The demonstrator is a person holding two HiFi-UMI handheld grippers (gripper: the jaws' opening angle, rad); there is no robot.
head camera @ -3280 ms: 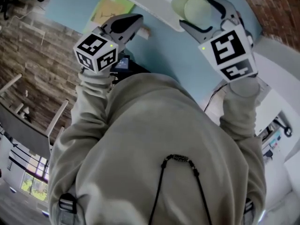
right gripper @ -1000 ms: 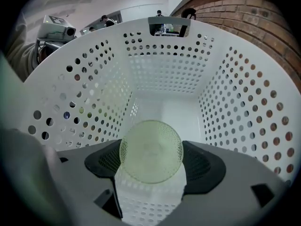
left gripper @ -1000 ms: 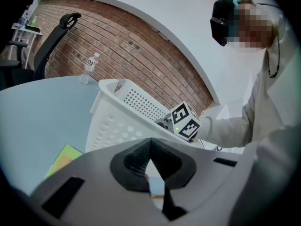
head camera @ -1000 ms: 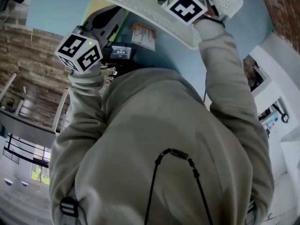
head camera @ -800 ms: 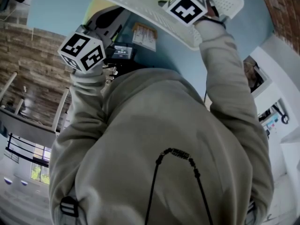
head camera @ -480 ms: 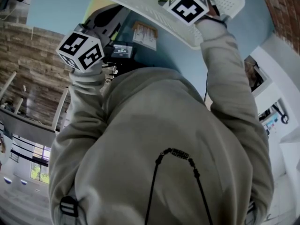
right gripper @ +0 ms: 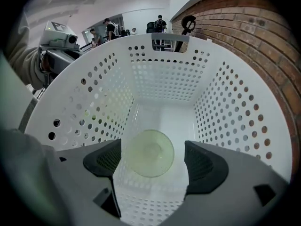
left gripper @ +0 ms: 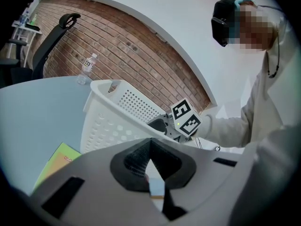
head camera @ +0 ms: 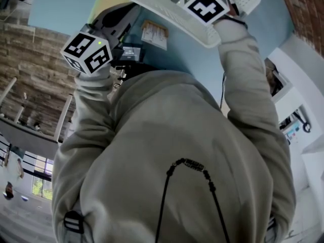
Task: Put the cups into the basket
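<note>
Right gripper [right gripper: 153, 160] is down inside the white perforated basket [right gripper: 164, 79]. Its jaws have just been opening and stand as wide as they go. The pale green cup [right gripper: 149, 153] sits on the basket floor, framed between the two pads, but neither pad touches it, so I'm gripping nothing.

Left gripper [left gripper: 150, 146] is pointed roughly level beside the basket's outer wall, jaw tips together with nothing between them.

The surface is a light blue table [left gripper: 37, 107], matte and mostly bare. The basket stands on it. A yellow-green booklet [left gripper: 59, 160] lies flat near the basket's base on my left side. A clear water bottle [left gripper: 87, 68] stands upright at the far edge, well apart from the basket.

In the head view, a small paper card [head camera: 154, 34] and a dark device with a lit display [head camera: 130, 52] lie on the table just below the basket.

Around the room, a red brick wall [left gripper: 117, 51] runs behind the table and a white wall rises above it. A black office chair [left gripper: 51, 41] stands off the far corner. Wood-plank floor [head camera: 30, 80] shows to my left. Several people [right gripper: 110, 28] stand far off, past the basket rim, under ceiling strip lights.
</note>
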